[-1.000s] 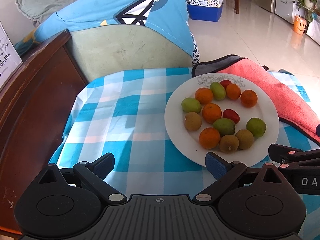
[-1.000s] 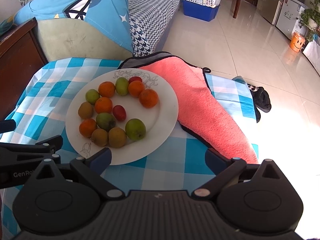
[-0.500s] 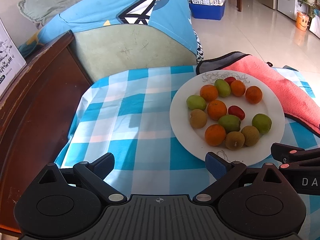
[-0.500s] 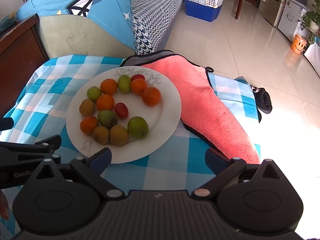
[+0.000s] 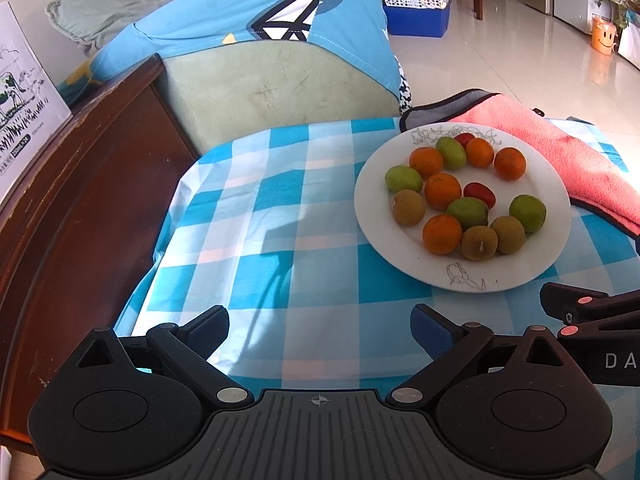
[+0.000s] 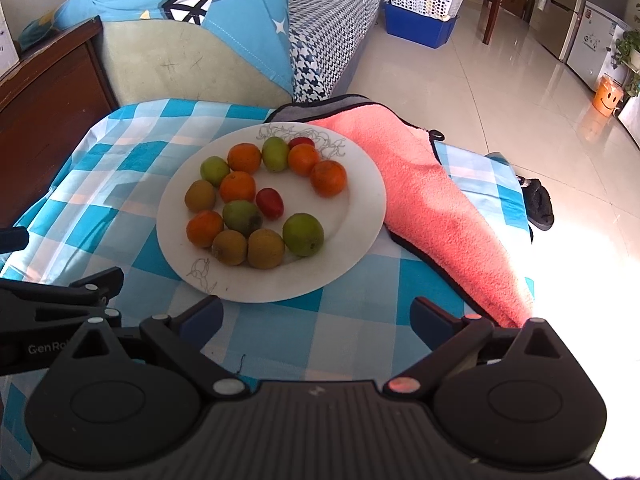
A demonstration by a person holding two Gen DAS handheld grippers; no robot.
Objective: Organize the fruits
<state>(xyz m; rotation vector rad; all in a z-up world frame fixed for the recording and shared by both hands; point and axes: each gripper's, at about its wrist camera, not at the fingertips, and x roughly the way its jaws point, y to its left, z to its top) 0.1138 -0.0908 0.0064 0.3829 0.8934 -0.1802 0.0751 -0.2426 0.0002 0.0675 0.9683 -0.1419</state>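
A: State of the tools, please

B: Left tool: jaws spread wide, nothing between them, held over bare checked cloth at the near edge of the desk. Right tool: likewise wide and empty, just short of the plate's near rim

A: And the fruit?

B: All of it lies on one white plate. Ahead and to the right of the left tool; ahead and slightly left of the right tool. On it: five oranges, four green fruits, three brown kiwi-like fruits and two small red ones. The kinds are mixed, not grouped; most touch a neighbour. One orange and one green fruit sit a little apart on the plate's right side

A: Any second container in view?

B: None that I can see. A pink towel lies beyond and to the right of the right tool, just beside the plate

A: Step in hand?

B: In my judgement, neither tool is engaged. The scene fits fruit gathered onto the plate as the finished arrangement, or a mixed pile awaiting sorting by kind. The pictures do not settle which

A: If a pick follows?

B: It would call for a gentle closing on round, rolling fruit, and the crowded cluster leaves little finger room; the outlying fruits are the easier approach
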